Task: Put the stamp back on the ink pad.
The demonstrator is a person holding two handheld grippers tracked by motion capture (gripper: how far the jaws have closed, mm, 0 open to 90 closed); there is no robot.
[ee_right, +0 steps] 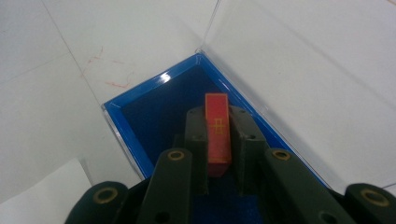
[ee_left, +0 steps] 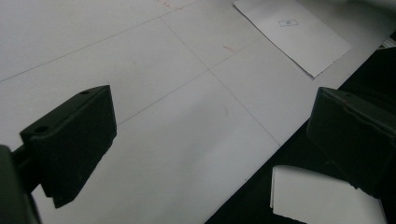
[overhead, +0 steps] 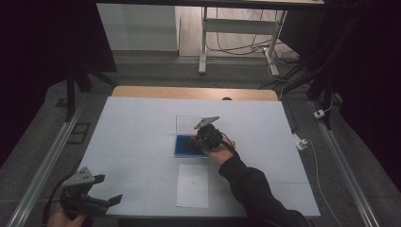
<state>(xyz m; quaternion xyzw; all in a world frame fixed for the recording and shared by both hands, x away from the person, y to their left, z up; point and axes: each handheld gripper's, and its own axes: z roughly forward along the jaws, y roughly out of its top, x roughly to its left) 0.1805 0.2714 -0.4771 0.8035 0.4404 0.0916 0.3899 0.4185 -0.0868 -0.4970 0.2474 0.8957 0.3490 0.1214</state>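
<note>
A flat red piece (ee_right: 218, 135) with a gold mark is clamped between the jaws of my right gripper (ee_right: 218, 117), which is shut on it. It hangs just over the dark blue lining of a shallow box (ee_right: 128, 133) whose clear lid (ee_right: 299, 70) stands open behind it. In the high view the right gripper (overhead: 197, 139) sits over the blue box (overhead: 184, 146) at the middle of the table. My left gripper (overhead: 109, 188) rests at the table's front left corner, jaws wide open and holding nothing. Its own view shows the left gripper (ee_left: 215, 135) above bare white table.
A white sheet of paper (overhead: 192, 185) with a small printed mark lies near the front edge, just in front of the box; it also shows as the sheet (ee_left: 299, 37). A second white sheet (ee_left: 322, 200) lies below the table's edge. White table surface (overhead: 142, 123) surrounds the box.
</note>
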